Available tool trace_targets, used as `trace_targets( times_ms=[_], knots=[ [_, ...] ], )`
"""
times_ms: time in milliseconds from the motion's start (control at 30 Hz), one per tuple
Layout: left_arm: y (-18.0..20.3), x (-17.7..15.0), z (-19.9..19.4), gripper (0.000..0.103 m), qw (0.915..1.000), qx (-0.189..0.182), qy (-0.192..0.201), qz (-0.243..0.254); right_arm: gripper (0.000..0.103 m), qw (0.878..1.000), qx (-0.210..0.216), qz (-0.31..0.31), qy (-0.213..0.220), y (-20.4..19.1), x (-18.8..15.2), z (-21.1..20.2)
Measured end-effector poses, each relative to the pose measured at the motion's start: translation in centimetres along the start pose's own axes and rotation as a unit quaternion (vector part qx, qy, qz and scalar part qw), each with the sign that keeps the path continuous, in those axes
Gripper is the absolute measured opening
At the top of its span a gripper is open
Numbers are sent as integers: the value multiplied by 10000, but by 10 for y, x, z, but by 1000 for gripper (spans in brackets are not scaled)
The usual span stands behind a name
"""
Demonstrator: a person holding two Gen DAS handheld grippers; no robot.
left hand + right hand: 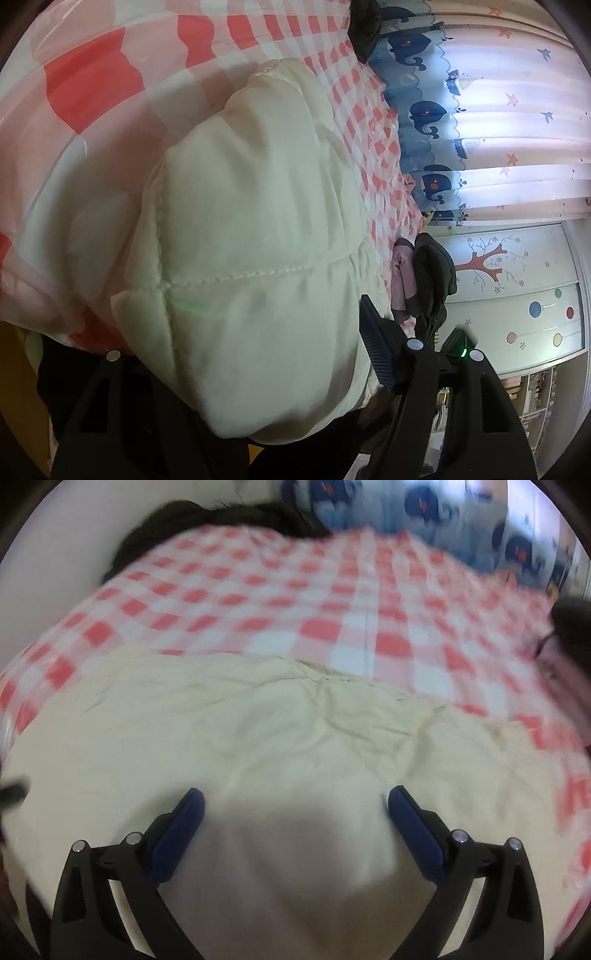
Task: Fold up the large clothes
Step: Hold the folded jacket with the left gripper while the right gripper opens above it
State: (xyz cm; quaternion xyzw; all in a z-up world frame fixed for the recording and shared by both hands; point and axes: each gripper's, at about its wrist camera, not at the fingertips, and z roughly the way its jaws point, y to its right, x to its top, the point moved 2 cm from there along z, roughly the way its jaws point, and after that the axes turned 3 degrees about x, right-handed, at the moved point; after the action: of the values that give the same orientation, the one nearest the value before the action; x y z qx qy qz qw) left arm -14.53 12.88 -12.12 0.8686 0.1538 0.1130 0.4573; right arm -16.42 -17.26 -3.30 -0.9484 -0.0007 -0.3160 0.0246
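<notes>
Right claw [295, 794]: black triangular cut-out arms, blue ribbed pads, silver pivot screws. Left claw [240, 332]: same build, green LED.

Padded jacket [280, 738] lying on the bedcover [332, 602], occupying the near part of the bed; right gripper [295, 805] hovering over the jacket's near portion, its 2 fingers [413, 830] standing wide apart with the fabric below them; left gripper [240, 350] sitting at the jacket's near edge, a thick fold bulging between its 2 fingers; dark garment [221, 517] lying at the bed's far edge; curtain [498, 122] hanging beyond the bed's side; wardrobe [517, 295] standing beside the curtain.
</notes>
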Motion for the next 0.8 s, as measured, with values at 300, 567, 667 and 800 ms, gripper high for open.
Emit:
trace_targets(
  times_ms=[300,567,667,800],
  knots=[
    [9,-3,-3,63,9997,173,163,97,97,9998,-107,-108,100,-4,-24,-28],
    [24,-7,-6,63,9977,474,343,329,97,9998,175,58,45,7,-24,-30],
    [27,-7,-7,63,9970,565,397,354,97,9998,-30,-19,185,13,24,-23],
    [26,-6,-8,63,9963,642,433,362,97,9994,-215,30,-283,28,80,46]
  ],
)
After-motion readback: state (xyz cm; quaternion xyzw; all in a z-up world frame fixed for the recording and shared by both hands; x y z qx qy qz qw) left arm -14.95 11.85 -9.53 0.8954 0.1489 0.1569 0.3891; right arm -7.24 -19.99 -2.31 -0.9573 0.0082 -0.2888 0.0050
